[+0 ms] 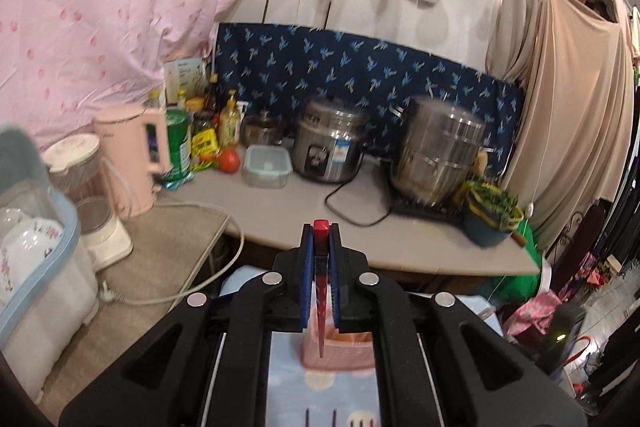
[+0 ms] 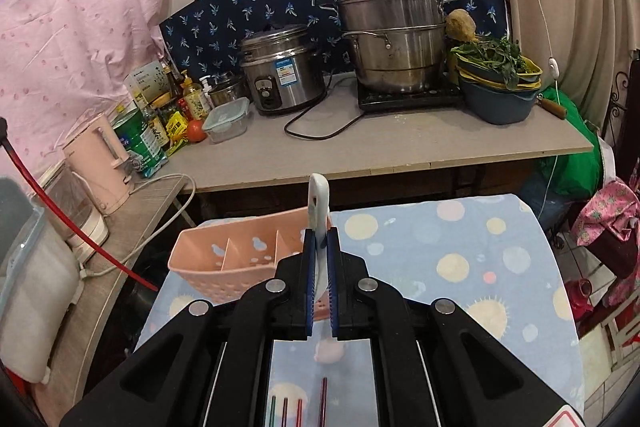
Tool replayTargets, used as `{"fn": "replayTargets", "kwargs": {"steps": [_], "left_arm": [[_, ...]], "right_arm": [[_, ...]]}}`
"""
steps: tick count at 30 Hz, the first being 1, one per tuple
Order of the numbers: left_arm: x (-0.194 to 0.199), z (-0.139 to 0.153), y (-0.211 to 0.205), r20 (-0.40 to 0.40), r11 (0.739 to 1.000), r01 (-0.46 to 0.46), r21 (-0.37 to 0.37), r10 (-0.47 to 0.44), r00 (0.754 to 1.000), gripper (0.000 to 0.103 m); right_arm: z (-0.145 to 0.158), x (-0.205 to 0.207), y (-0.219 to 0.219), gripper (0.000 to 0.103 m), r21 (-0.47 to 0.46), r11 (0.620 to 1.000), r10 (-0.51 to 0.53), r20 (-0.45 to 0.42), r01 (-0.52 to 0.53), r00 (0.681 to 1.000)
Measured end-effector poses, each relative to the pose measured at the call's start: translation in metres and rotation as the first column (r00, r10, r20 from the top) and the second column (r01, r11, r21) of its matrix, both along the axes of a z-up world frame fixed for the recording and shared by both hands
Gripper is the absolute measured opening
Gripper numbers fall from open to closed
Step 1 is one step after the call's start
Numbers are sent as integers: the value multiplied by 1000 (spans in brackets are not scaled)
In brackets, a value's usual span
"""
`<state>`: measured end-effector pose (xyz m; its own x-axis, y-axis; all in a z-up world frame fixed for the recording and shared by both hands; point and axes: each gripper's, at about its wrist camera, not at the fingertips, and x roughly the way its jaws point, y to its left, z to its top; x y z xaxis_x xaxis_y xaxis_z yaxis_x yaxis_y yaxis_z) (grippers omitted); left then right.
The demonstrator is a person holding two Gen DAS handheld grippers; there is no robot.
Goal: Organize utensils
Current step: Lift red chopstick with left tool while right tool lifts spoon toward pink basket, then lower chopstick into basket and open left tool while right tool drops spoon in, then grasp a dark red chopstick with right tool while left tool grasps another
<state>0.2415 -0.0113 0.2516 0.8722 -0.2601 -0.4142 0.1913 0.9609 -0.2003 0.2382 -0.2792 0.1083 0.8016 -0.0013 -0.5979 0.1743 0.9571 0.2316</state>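
Utensils ride one in each gripper: my left gripper [image 1: 321, 247] pinches a red chopstick [image 1: 321, 303], my right gripper [image 2: 320, 247] a white-handled utensil [image 2: 319, 211], both poised near the pink divided caddy [image 2: 236, 251] for sorting into compartments.

a cramped home kitchen: rice cooker [image 2: 282, 83], steamer pot [image 2: 394, 31], kettle [image 2: 105, 163] on counter [image 2: 400, 143].

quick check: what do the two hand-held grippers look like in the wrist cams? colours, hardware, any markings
Both match. The left hand-held gripper and right hand-held gripper have matte black plastic linkage arms with triangular cutouts, joined by round silver pivot pins. The fingers carry ribbed blue pads on their inner faces. Thin silver rails run back along the body. A red-bordered label corner shows at the bottom right of the right view. No hands or sleeves visible.
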Motion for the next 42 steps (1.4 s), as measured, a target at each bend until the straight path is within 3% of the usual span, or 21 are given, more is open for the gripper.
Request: {"fn": "replayTargets", "kwargs": {"steps": [5, 13, 18, 20, 22, 26, 33, 38, 42], "left_arm": [[32, -3, -20, 4, 1000, 8, 4, -8, 1000, 7], [80, -59, -33, -118, 999, 6, 35, -2, 993, 7], [87, -88, -30, -172, 998, 0, 62, 11, 985, 11], [83, -92, -27, -175, 998, -7, 66, 19, 984, 27], [73, -92, -21, -168, 998, -13, 56, 22, 986, 36], [44, -90, -10, -159, 998, -19, 57, 28, 987, 44], [-28, -114, 6, -193, 997, -4, 78, 19, 981, 54], [-81, -152, 11, -244, 991, 12, 131, 21, 969, 58], [-117, -188, 18, -320, 992, 31, 126, 12, 947, 58]], "right_arm": [[-17, 39, -6, 6, 21, 1000, -11, -33, 12, 999], [-53, 66, -1, 6, 15, 1000, 8, -112, -6, 994], [-54, 56, -3, 17, 13, 1000, -3, -106, 5, 994], [-48, 43, -5, 23, 16, 1000, -8, -91, 10, 996], [-41, 26, -7, 25, 22, 1000, -12, -77, 14, 997], [-31, -24, -12, 32, 56, 998, -9, -54, 12, 999], [-40, -119, -6, 36, 63, 998, -15, -60, 19, 998], [-62, -178, 8, 37, 48, 999, -5, -106, 10, 994], [-85, -213, 27, 37, 13, 1000, 16, -153, -15, 988]]}}
